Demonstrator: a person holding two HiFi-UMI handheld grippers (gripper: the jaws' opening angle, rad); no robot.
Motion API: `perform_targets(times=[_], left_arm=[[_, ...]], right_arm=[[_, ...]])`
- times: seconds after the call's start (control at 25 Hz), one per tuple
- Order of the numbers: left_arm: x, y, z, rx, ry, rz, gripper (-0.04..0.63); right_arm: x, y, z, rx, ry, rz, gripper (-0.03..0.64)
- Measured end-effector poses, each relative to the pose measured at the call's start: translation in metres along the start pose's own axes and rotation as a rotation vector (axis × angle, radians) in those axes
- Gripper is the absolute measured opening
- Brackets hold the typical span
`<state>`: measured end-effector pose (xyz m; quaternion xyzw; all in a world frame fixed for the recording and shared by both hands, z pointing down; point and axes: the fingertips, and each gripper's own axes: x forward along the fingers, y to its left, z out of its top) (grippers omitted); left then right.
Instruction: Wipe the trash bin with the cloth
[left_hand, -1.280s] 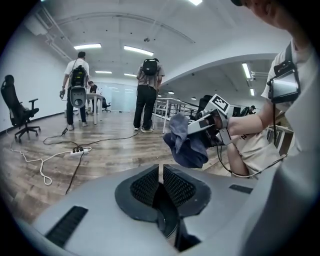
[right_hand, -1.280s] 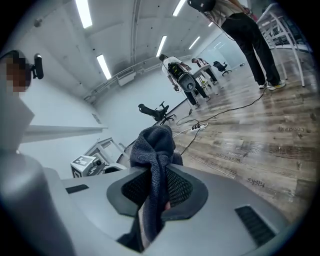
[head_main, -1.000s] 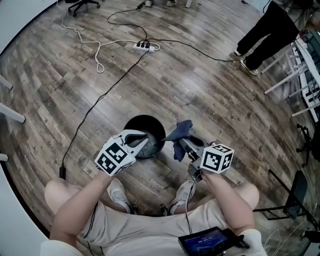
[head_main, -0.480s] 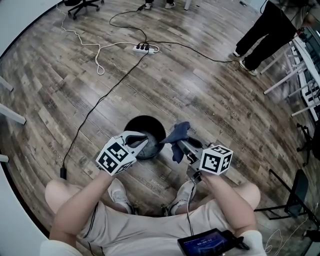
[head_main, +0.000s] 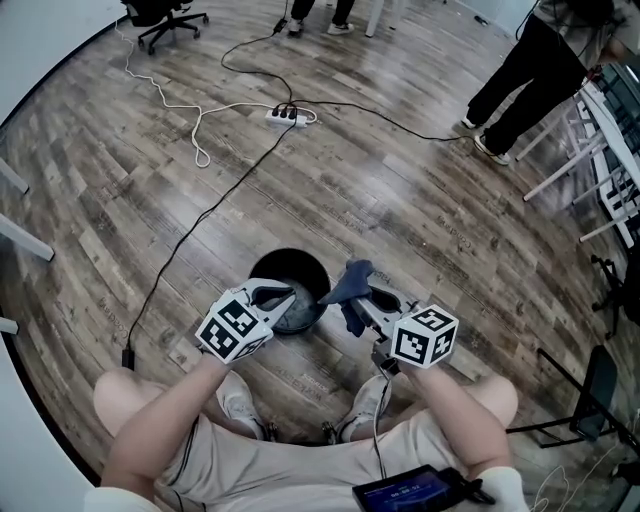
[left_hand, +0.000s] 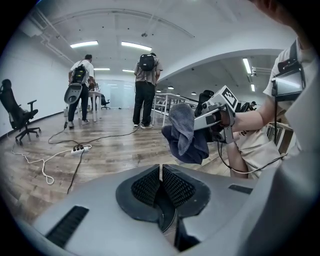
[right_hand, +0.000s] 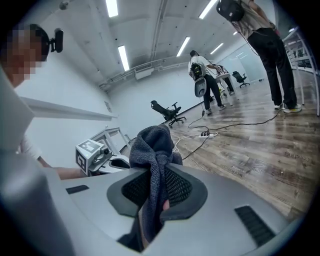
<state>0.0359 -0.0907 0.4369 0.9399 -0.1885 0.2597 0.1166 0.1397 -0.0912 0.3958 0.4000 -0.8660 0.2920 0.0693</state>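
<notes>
**A:** Item one: trash bin (head_main: 292, 254). Black, round, upright on the wooden floor (head_main: 420, 190), just ahead of the person's shoes (head_main: 238, 398). What holds it?

**B:** Left tongs (head_main: 283, 296), closed almost fully. The bin's near rim appears to be nipped between the pads (left_hand: 145, 189). It's a thin hold, on the edge only.

**A:** Hazard against that entry?

**B:** If the wipe pushes sideways, the rim could slide out of that nip. The bin could then tip or skate across the boards. I'd judge it a light bin on a smooth floor.

**A:** Item two: cloth (head_main: 350, 283).

**B:** Dark blue, bunched. Right tongs (head_main: 365, 303) are clamped on it near its middle, with a hump standing above the pads and a tail hanging below. It is held up just beside the bin's right rim. Whether it touches yet, I can't tell.

**A:** Hazards there?

**B:** Three.
- The fold looks loose, so a drag against the wall could pull it through the pads and drop it into the bin.
- The hard tips sit close behind the fabric, so pressing in may scrape the bin rather than wipe it.
- Only a small wad faces forward, so strokes may miss stretches of rim.

**A:** Item three: surroundings.

**B:** Black cable (head_main: 200, 215) on the floor left of the bin, well apart. It's a hazard only if the bin gets shoved that way.
</notes>
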Motion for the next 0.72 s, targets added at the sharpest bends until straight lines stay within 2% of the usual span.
perform_targets(times=[0.24, 0.72], left_arm=[[0.000, -0.002, 0.006, 0.009, -0.010, -0.002, 0.031], [0.007, -0.012, -0.003, -0.013, 0.012, -0.016, 0.031]], right_arm=[[0.004, 0.006, -0.004, 0.061, 0.010, 0.033, 0.058], [0.000, 0.015, -0.011, 0.061, 0.030, 0.060, 0.058]])
